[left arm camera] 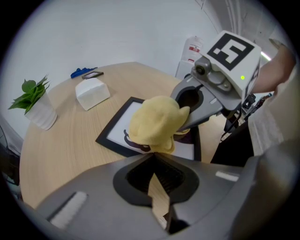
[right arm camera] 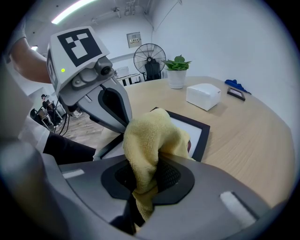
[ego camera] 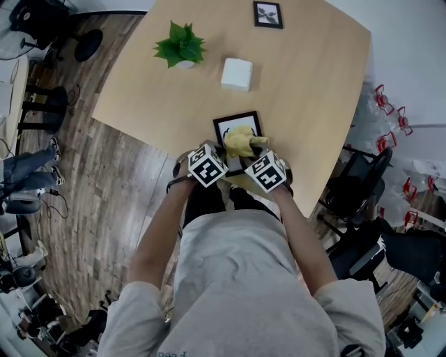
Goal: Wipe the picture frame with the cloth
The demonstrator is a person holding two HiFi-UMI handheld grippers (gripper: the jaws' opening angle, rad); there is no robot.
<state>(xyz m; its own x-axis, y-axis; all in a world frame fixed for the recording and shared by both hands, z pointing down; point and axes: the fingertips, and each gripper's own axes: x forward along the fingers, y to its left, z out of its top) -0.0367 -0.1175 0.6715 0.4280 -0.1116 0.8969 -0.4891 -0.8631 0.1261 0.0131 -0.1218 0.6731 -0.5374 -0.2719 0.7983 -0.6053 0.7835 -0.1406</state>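
A black picture frame (ego camera: 237,118) with a white print lies flat near the table's front edge. On it rests a bunched yellow cloth (ego camera: 240,141), and my right gripper (ego camera: 256,155) is shut on that cloth (right arm camera: 150,133), pressing it onto the frame's glass (right arm camera: 201,129). My left gripper (ego camera: 217,160) sits at the frame's near left corner. In the left gripper view its jaws (left arm camera: 153,157) are shut with only a thin slit, tips at the frame's (left arm camera: 115,129) near edge, nothing seen between them. The cloth (left arm camera: 152,124) lies just beyond those tips.
A white box (ego camera: 236,73) and a potted plant (ego camera: 180,45) stand farther back on the wooden table (ego camera: 313,84). A small second frame (ego camera: 268,14) lies at the far edge. Chairs and red clutter (ego camera: 390,118) stand to the right of the table.
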